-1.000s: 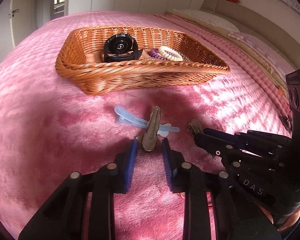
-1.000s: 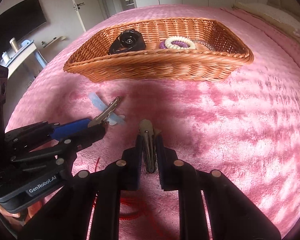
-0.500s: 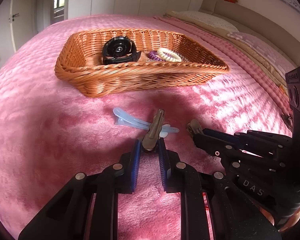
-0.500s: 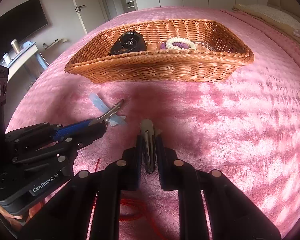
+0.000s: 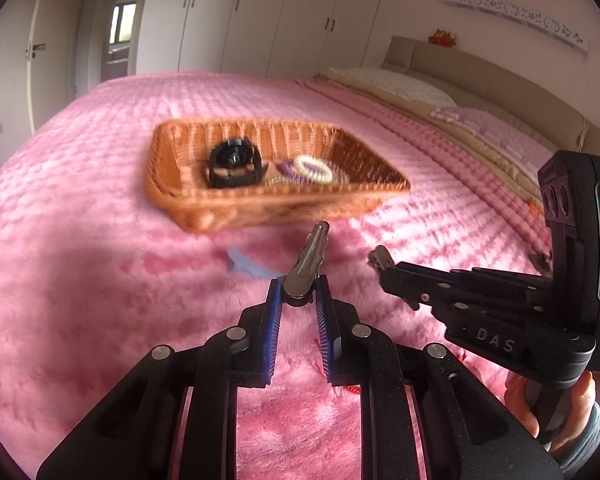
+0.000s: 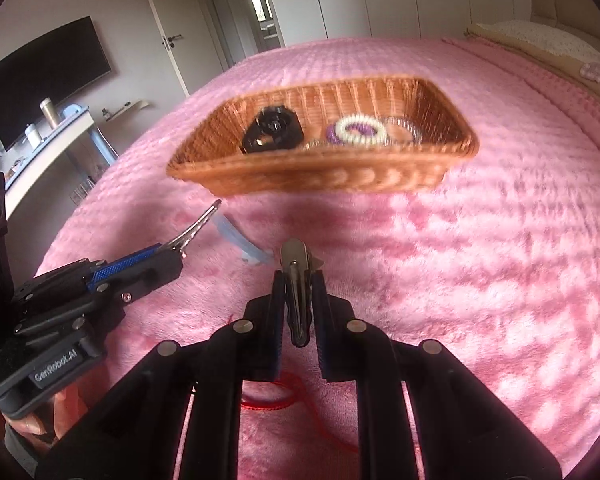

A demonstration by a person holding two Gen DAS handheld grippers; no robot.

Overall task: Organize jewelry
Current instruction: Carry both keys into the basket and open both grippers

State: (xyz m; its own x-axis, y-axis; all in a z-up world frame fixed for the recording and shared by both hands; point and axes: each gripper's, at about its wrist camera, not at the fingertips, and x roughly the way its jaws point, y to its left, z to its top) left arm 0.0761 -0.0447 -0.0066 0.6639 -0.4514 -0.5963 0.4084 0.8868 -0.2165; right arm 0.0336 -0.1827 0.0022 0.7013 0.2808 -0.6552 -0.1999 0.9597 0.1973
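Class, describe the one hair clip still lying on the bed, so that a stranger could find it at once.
Start at the wicker basket on the pink blanket. Just in front of it lies a pale blue hair clip. Unlike the two metal clips, no gripper holds it.

open blanket (image 5: 80,280) ahead, basket (image 5: 268,208) beyond

"DAS" stands on the right claw (image 5: 374,258) body, "GenRobot.AI" on the left claw (image 6: 172,246) body.

pink bedspread (image 5: 100,280) | white wardrobe (image 5: 300,16) | wall TV (image 6: 44,76) | pillows (image 5: 400,84)
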